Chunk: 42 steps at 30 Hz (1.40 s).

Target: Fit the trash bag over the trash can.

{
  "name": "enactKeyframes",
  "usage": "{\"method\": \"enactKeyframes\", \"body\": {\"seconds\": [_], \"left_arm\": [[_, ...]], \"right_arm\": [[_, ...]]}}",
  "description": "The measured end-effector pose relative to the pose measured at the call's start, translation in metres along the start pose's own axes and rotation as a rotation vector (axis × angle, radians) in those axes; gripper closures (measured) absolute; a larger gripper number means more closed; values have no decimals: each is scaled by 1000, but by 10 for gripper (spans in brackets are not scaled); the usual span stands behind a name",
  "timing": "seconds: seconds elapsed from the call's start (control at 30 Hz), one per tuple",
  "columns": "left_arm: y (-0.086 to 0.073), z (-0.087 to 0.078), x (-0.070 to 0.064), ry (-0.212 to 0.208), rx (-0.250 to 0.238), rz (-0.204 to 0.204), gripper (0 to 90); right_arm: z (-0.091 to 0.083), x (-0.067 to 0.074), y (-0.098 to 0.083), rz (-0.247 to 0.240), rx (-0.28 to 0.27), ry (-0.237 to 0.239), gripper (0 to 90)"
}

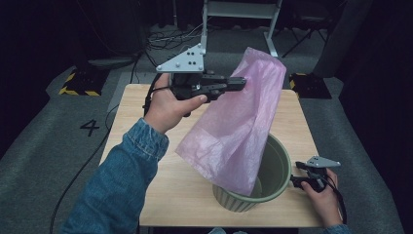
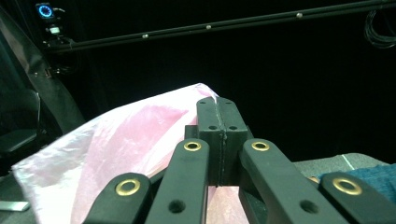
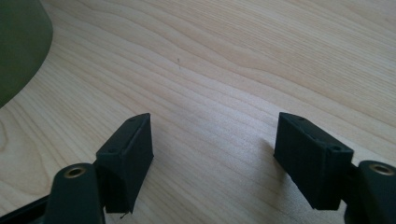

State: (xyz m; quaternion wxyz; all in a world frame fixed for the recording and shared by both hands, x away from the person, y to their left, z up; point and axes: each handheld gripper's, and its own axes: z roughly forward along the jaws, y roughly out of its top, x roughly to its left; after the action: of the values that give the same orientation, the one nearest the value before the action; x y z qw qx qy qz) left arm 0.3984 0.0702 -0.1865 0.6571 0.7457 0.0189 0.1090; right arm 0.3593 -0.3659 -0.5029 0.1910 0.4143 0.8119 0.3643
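At the left of the high view, the left gripper (image 1: 241,83) is held high above the desk (image 1: 146,175), and its jaws are pressed together on the top edge of the pink plastic bag (image 1: 238,131). In the left gripper view the same thin film (image 2: 126,140) is pinched between the closed jaws and spreads out to their left. The bag hangs down and to the right from this gripper, and its lower end goes inside the green bin (image 1: 272,180), which stands on the near right part of the desk. The left hand (image 1: 168,107) is lifted, the forearm in a blue denim sleeve (image 1: 119,185) rises from the bottom edge, and the gripper points about level toward the right.

Just to the right of the bin, the right gripper (image 1: 294,181) is low over the desk, its jaws wide apart with only bare wood (image 3: 215,93) between them. The bin wall (image 3: 18,46) is at its left.

The desk is light wood; around it there is grey carpet, cables and a dark room.
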Motion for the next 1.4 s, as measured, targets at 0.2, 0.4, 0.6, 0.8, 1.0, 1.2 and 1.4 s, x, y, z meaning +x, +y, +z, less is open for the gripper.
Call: {"method": "enactKeyframes", "body": {"seconds": [0.2, 0.4, 0.6, 0.8, 1.0, 1.2, 1.4], "left_arm": [[-5, 21, 2, -11, 12, 3, 899], [-11, 35, 2, -15, 27, 16, 899], [-28, 42, 1, -3, 54, 21, 899], [-40, 44, -1, -14, 66, 12, 899], [-49, 42, -8, -29, 77, 10, 899], [-57, 42, -14, -47, 90, 6, 899], [-58, 47, -23, -68, 107, 27, 899]], "right_arm": [[0, 0, 0, -1, -1, 0, 283], [0, 0, 0, -4, -2, -1, 291], [-4, 3, 1, -23, -20, -3, 353], [-21, 6, 18, -7, -77, 40, 358], [-38, 6, 39, -24, -110, 53, 357], [-49, 5, 53, -41, -121, 55, 356], [-65, 7, 78, -62, -157, 72, 356]]}}
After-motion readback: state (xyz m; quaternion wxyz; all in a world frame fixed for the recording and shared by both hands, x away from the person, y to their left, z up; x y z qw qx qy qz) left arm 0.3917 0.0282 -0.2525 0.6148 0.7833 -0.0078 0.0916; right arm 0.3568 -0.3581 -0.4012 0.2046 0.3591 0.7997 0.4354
